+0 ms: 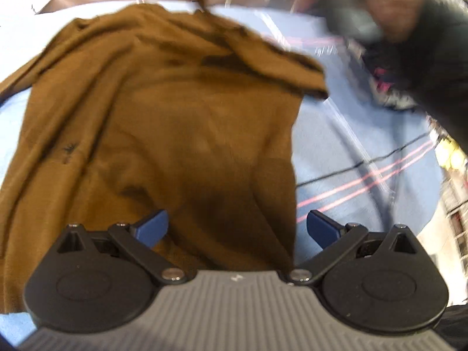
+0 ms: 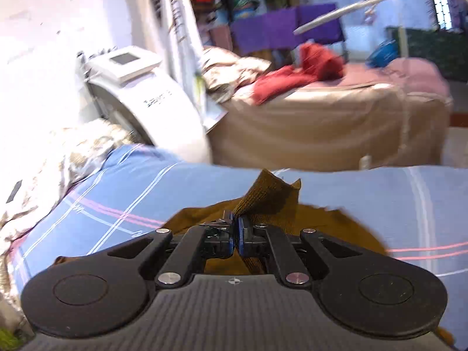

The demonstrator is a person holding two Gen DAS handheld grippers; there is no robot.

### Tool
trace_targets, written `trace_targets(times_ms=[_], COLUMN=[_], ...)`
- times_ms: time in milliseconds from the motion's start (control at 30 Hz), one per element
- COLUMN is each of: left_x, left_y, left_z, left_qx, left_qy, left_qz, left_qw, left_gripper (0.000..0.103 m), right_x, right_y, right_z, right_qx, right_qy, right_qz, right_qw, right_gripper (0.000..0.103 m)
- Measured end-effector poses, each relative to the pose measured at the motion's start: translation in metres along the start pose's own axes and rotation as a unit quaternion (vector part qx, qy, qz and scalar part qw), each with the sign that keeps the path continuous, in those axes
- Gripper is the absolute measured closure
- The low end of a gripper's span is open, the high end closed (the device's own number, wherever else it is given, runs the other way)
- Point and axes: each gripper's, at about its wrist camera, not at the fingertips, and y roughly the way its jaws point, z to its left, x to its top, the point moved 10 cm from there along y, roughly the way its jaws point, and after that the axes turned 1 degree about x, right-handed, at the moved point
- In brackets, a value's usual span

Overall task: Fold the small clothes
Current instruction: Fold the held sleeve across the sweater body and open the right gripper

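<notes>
A brown garment (image 1: 163, 122) lies spread and rumpled on the blue checked sheet (image 1: 345, 134). My left gripper (image 1: 237, 228) is open just above its near edge, blue pads wide apart, with nothing between them. My right gripper (image 2: 235, 231) is shut on a corner of the brown garment (image 2: 266, 199), which sticks up past the fingertips; the rest of the cloth hangs below it over the sheet (image 2: 122, 187). In the left wrist view the garment's far right corner is lifted toward a blurred dark arm (image 1: 409, 38).
A second bed (image 2: 321, 122) with red clothes (image 2: 295, 76) stands beyond the sheet. A white machine (image 2: 152, 99) sits at the left, beside a patterned quilt (image 2: 58, 158). A thin black cable (image 1: 359, 163) crosses the sheet at the right.
</notes>
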Motion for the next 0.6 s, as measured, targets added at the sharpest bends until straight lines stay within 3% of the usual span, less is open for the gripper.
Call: trace_targets(times_ms=[67, 267, 400, 600], left_x=[0.004, 0.001, 0.001, 0.003], left_y=[-0.013, -0.029, -0.035, -0.042], left_z=[0.009, 0.07, 0.097, 0.107], left_qx=[0.001, 0.085, 0.106, 0.122], left_qy=[-0.013, -0.056, -0.094, -0.101], left_qz=[-0.017, -0.023, -0.023, -0.036], left_qw=[0.9998, 0.9946, 0.9897, 0.9868], left_gripper=[0.0, 0.0, 0.0, 0.0], right_x=[-0.017, -0.042, -0.044, -0.051], right_y=[0.028, 0.082, 0.104, 0.128], right_z=[0.028, 0.074, 0.082, 0.09], right_qx=[0.038, 0.086, 0.091, 0.11], right_qy=[0.004, 0.005, 0.016, 0.053], right_qz=[0.037, 0.084, 0.099, 0.113], right_qw=[0.999, 0.993, 0.991, 0.986], right_gripper=[0.096, 0.096, 0.096, 0.096])
